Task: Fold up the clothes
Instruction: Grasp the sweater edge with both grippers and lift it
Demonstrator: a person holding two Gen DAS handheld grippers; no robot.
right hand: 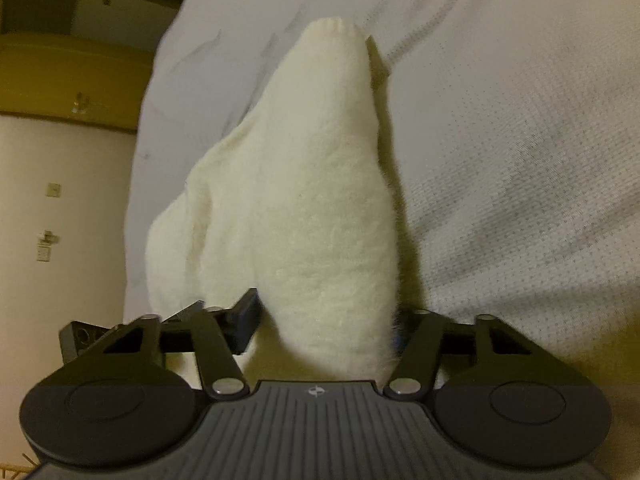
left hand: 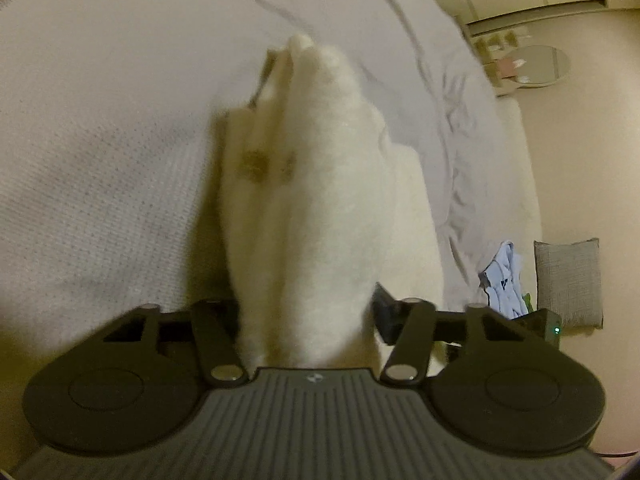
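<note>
**Desk:** What am I looking at, nearest first?

**Operator:** Low in the left wrist view, I am watching the left gripper (left hand: 308, 316) pinching a bunched cream fleece garment (left hand: 320, 200); its jaws are standing at a middling width, packed with the fabric. In the right wrist view, the right gripper (right hand: 326, 324) is doing the same, clamped on another bunch of the garment (right hand: 320, 220).

**Desk:** Where is the garment lying?

**Operator:** It is running up the centre of both frames, away from the jaws, over a white bed cover (left hand: 100, 180) that is filling the middle distance.

**Desk:** And beyond?

**Operator:** At lower right of the left view, a blue cloth (left hand: 504, 284) and a grey cushion (left hand: 568, 280) are sitting on the floor; at upper right, a round mirror (left hand: 536, 66) is showing.
</note>
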